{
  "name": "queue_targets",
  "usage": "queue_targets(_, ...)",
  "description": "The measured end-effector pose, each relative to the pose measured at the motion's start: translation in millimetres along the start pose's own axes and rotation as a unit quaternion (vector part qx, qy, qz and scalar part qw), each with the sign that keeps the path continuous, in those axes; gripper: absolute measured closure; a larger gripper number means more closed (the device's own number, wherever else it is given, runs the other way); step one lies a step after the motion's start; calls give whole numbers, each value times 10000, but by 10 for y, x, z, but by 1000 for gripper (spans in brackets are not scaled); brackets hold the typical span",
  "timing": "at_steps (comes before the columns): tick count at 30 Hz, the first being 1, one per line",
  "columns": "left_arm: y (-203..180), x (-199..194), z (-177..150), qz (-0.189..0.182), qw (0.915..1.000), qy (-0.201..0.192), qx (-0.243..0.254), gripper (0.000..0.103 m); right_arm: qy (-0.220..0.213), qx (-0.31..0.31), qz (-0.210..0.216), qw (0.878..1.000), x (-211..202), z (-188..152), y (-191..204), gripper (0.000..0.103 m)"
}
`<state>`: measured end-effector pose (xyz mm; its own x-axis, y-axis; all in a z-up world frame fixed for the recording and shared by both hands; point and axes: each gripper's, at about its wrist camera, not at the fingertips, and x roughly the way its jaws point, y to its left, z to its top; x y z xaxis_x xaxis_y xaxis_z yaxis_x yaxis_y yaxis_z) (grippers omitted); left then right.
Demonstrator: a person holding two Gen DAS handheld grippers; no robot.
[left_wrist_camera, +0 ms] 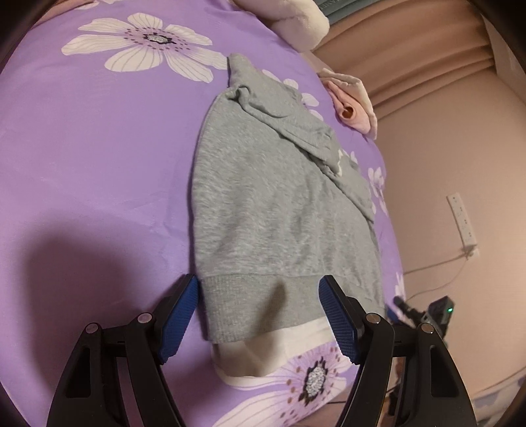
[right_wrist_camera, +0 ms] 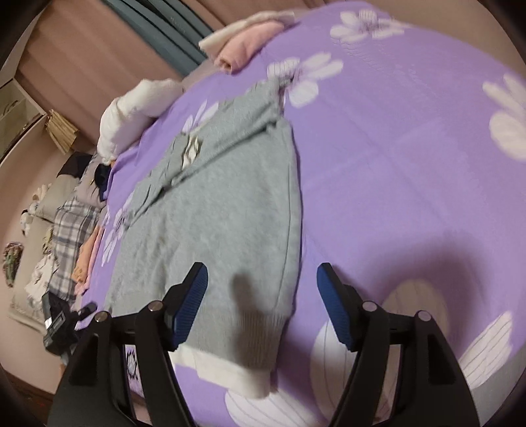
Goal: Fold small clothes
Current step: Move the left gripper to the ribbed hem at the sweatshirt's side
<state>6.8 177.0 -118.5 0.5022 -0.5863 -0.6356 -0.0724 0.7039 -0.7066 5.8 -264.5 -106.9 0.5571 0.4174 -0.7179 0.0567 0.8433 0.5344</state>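
Left wrist view looks along a grey sweatshirt (left_wrist_camera: pixel 282 203) lying flat on a purple floral bedspread (left_wrist_camera: pixel 98 157), its long axis running away from the camera: ribbed hem nearest, neck end farthest. One sleeve is folded diagonally across the upper body. A white inner layer (left_wrist_camera: pixel 263 354) peeks out below the hem. The fabric is a soft heathered knit, the hem band more tightly ribbed. The left gripper (left_wrist_camera: pixel 258 308) is spread wide, its blue textured pads on either side of the hem's left portion, holding nothing; whether the pads touch the cloth is hard to tell. Beyond the neck lies a folded pink garment (left_wrist_camera: pixel 351 105), and a fluffy white bundle (left_wrist_camera: pixel 296 23) is cut off by the top edge.

Right wrist view is motion-blurred. The right gripper (right_wrist_camera: pixel 263 295) is likewise wide apart and holds nothing, over the hem's right corner (right_wrist_camera: pixel 256 328). A dark camera-like device sits beyond the bed's edge, indistinct.
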Motion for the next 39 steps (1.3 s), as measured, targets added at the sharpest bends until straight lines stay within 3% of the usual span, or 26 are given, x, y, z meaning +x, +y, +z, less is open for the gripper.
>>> queue_targets(9, -11, 161, 134, -160, 9998, -18, -115, 26, 57, -171, 460, 9988, 283, 72, 88, 30)
queue_targets(21, -107, 424, 386, -250, 9996, 65, -144, 26, 67, 153, 897, 9958, 513, 341, 81, 30)
queue_targets(28, -88, 317, 187, -346, 9993, 87, -93, 26, 225, 171, 1257, 9917, 397, 128, 75, 31)
queue_targets(34, -103, 212, -33, -355, 9992, 192, 49, 26, 400, 105, 1140, 9926, 273, -60, 113, 34)
queue_targets(39, -68, 217, -19, -441, 9988, 174, -80, 26, 599, 157, 1153, 9914, 204, -145, 100, 35)
